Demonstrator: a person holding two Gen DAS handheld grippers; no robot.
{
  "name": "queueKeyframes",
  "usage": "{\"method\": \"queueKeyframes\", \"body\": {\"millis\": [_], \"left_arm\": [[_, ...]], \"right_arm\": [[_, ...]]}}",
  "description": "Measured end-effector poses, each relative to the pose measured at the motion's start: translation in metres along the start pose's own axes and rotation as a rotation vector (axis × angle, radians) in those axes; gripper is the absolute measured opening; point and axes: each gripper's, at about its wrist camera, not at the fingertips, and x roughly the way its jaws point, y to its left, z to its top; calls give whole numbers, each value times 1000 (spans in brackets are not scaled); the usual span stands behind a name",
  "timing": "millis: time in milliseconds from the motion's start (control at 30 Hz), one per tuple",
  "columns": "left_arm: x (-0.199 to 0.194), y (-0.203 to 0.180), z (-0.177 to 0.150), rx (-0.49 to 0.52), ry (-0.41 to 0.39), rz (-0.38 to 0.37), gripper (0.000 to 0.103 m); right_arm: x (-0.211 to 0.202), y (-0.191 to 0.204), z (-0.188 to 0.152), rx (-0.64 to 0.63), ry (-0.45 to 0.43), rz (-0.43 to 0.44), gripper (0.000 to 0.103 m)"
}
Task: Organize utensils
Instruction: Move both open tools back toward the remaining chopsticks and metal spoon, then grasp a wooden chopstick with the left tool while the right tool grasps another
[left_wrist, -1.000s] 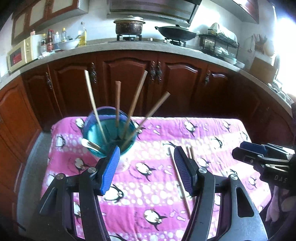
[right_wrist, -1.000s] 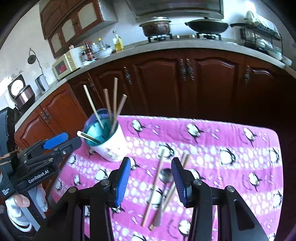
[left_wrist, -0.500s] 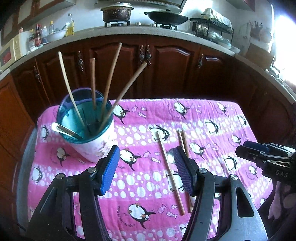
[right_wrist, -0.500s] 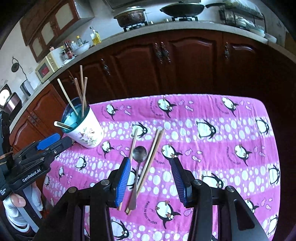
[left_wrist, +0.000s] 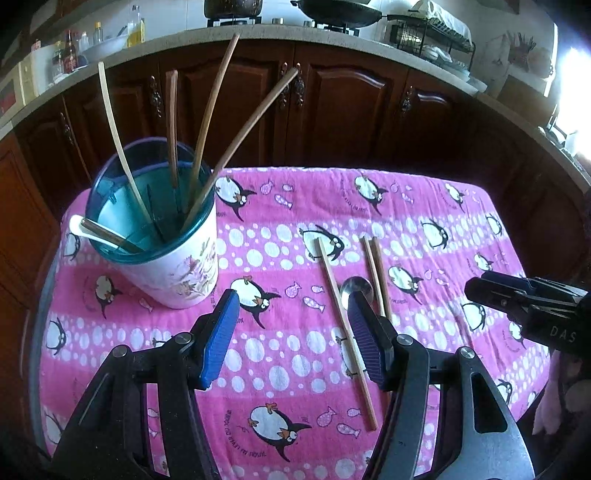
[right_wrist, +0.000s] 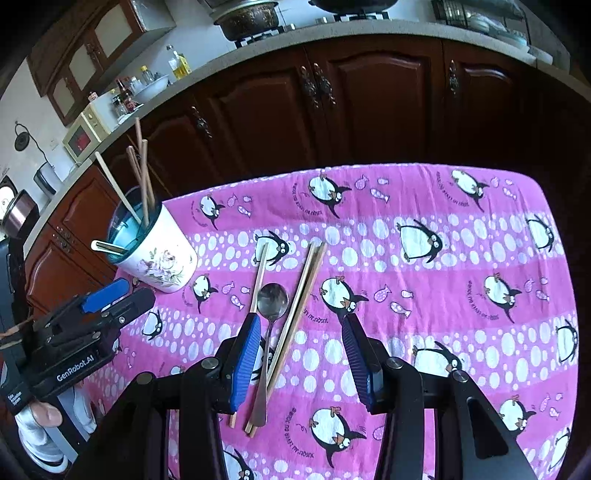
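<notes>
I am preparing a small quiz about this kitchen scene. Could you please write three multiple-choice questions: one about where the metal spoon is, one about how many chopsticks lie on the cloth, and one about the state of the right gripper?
1. Where does the metal spoon lie?
A. in the cup
B. on the cloth between loose chopsticks
C. on the counter

2. How many chopsticks lie on the pink cloth?
A. one
B. three
C. five

3. What is the state of the right gripper?
A. open and empty
B. shut on the spoon
C. shut on a chopstick

Answers:
1 B: the spoon lies flat with a single chopstick on one side and a pair on the other.
2 B: one single plus the pair; the others stand in the cup.
3 A: its pads stand apart above the cloth, gripping nothing.
</notes>
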Motion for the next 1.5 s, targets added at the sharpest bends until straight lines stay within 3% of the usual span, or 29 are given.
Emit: {"method": "queueKeyframes", "body": {"millis": [400,467,833,933,1133,1367,1467,1500], "left_arm": [[41,8,-6,-48,89,-73,61],[49,7,-4,-53,104,-85,61],[88,4,13,-77,154,-80,61],[103,1,19,-96,175,-87,61],[130,-10,32,-99,192,-69,60],[163,-22,49,-88,216,-43,50],[172,-28,53,-63,222,-29,38],[174,-28,54,-58,217,-26,28]], "right_arm": [[59,-7,11,0,75,2,43],[71,-8,15,1,87,7,34],[146,-26,47,88,167,34,15],[147,-28,49,87,173,39,8],[124,-39,34,43,218,38,8],[120,-52,34,65,238,26,12],[128,-52,38,72,241,29,12],[130,-52,39,73,239,33,12]]}}
